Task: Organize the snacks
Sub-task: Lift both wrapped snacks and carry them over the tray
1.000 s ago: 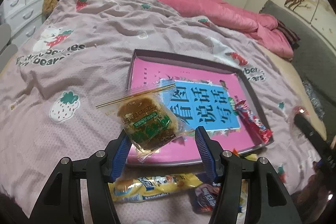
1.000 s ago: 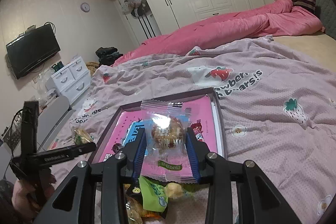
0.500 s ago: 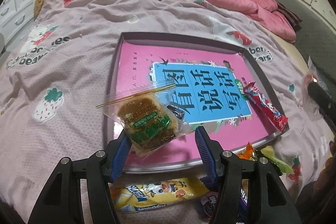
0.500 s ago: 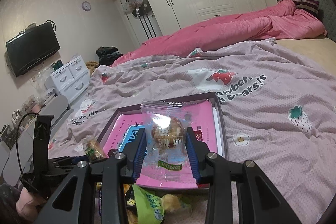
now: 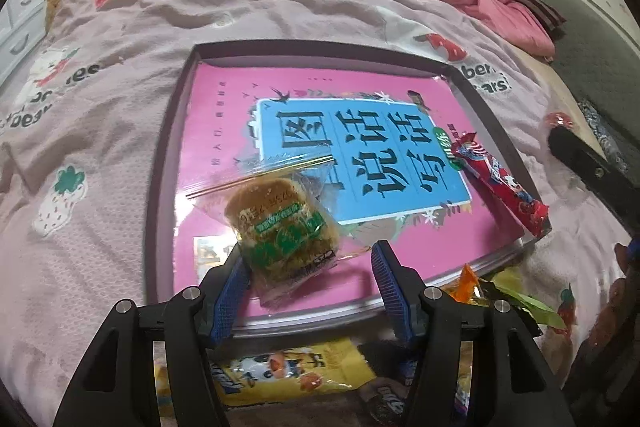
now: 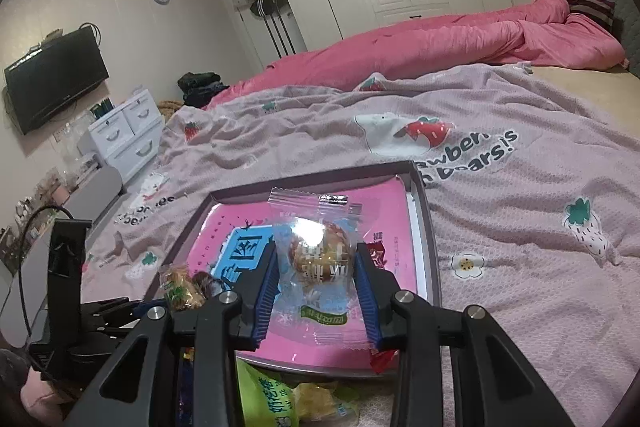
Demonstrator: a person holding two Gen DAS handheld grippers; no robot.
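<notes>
My left gripper (image 5: 310, 259) is shut on a brown cake in a clear wrapper with a green label (image 5: 284, 227). It hangs over the near left part of a dark-rimmed tray (image 5: 160, 163). The tray holds a pink and blue book (image 5: 360, 147), and a red snack bar (image 5: 496, 183) lies along its right edge. My right gripper (image 6: 316, 255) is shut on a round pastry in a clear blue-printed wrapper (image 6: 320, 255), above the tray's (image 6: 424, 227) near edge. In the right wrist view the left gripper and its cake (image 6: 180, 287) show at lower left.
Loose snack packets lie on the strawberry-print bedspread (image 5: 100, 131) in front of the tray: a yellow one (image 5: 280, 367), a green one (image 6: 276, 399), an orange one (image 5: 468, 279). A pink quilt (image 6: 440, 43) lies across the far side of the bed. White drawers (image 6: 128, 135) stand at left.
Both grippers have moved forward and down toward the tray, each keeping its packet. In the left wrist view the tray now looms larger and closer.
</notes>
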